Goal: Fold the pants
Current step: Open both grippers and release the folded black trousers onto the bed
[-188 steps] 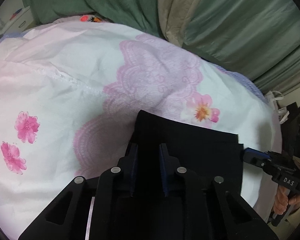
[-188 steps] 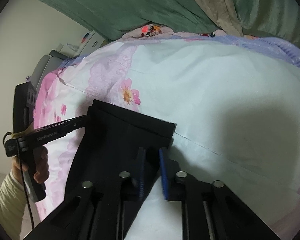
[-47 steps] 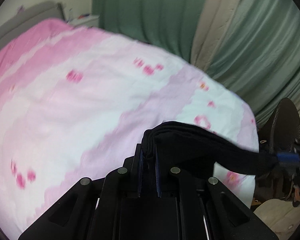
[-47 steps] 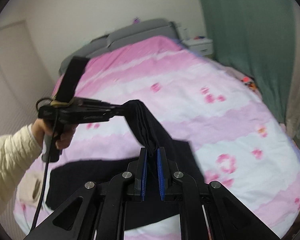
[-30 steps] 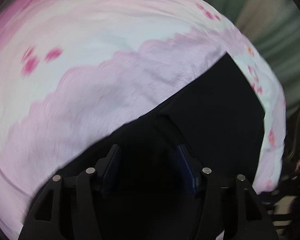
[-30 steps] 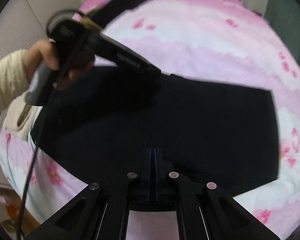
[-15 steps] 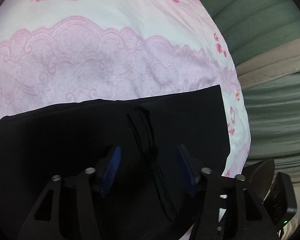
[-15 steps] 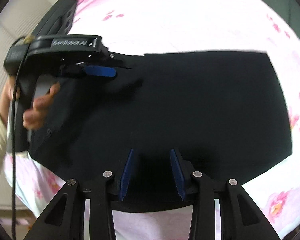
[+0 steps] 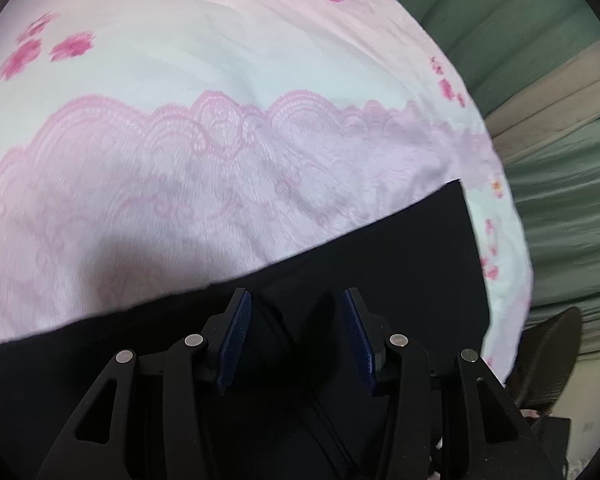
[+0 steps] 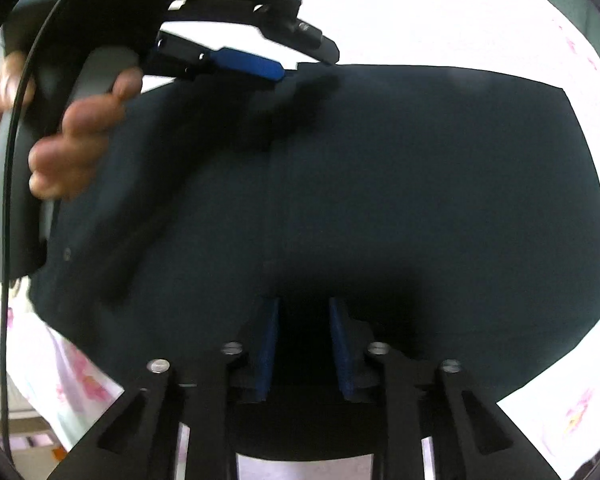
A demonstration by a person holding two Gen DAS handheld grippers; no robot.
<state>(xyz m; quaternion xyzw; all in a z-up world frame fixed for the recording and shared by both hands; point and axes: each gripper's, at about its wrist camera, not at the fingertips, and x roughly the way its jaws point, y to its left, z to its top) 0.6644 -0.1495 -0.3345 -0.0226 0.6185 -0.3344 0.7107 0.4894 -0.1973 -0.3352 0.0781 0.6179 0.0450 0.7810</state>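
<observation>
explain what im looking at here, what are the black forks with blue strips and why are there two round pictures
There is no robot here. A person holds a hand-operated gripper in each hand, and each carries a fisheye camera looking out along its two fingers, hence two round pictures. The black forks are those fingers; the blue strips are their pads. One picture is from the left gripper, the other from the right gripper, which also sees the left gripper and the left hand holding it. Black pants lie spread flat on a pink floral bedspread, with green curtains behind. Both sets of jaws stand open, holding nothing.
</observation>
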